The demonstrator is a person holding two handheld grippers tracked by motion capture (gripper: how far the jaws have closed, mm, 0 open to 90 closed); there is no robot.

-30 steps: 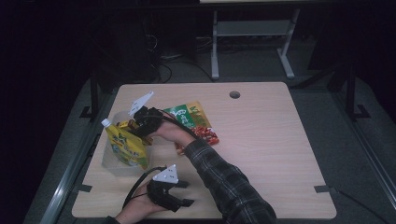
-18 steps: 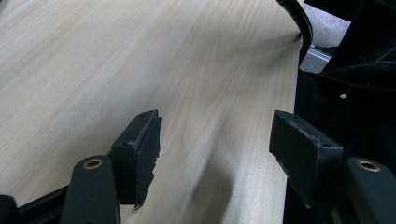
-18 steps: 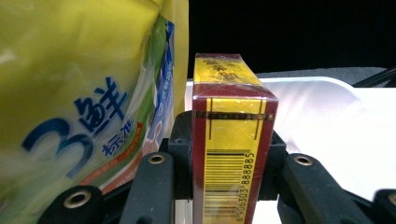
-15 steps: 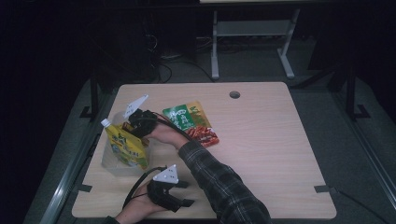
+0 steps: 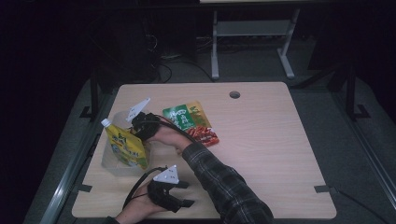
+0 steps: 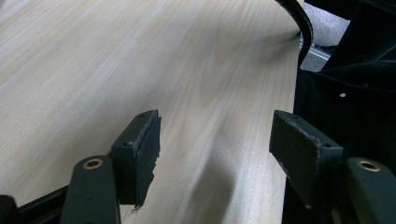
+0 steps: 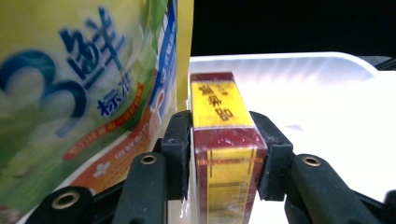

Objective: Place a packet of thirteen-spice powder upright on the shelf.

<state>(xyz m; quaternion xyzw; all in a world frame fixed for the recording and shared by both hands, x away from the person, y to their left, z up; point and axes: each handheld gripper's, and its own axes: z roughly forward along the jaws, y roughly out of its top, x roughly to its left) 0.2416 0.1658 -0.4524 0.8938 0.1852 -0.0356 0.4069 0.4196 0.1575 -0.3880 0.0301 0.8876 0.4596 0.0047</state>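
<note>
My right gripper (image 5: 141,123) reaches over the clear plastic tub (image 5: 112,164) at the table's left. In the right gripper view a red and yellow box (image 7: 219,140) stands upright between the jaws, and both pads (image 7: 180,140) lie against its sides; the jaws have just been opening a little. The box is inside the tub, right beside a tall yellow-green spouted pouch (image 5: 125,147) (image 7: 70,93) that stands in the same tub. My left gripper (image 5: 186,194) rests on the table (image 6: 93,70) near the front edge, open with nothing between its jaws.
A green snack packet (image 5: 184,116) and a red packet (image 5: 204,134) lie flat just right of the tub. The wooden table (image 5: 271,154) has a cable hole (image 5: 234,94) at the back. A metal frame (image 5: 247,32) stands on the floor behind.
The right forearm has shifted a little left, uncovering more of the green packet. The left hand has stayed where it was.
</note>
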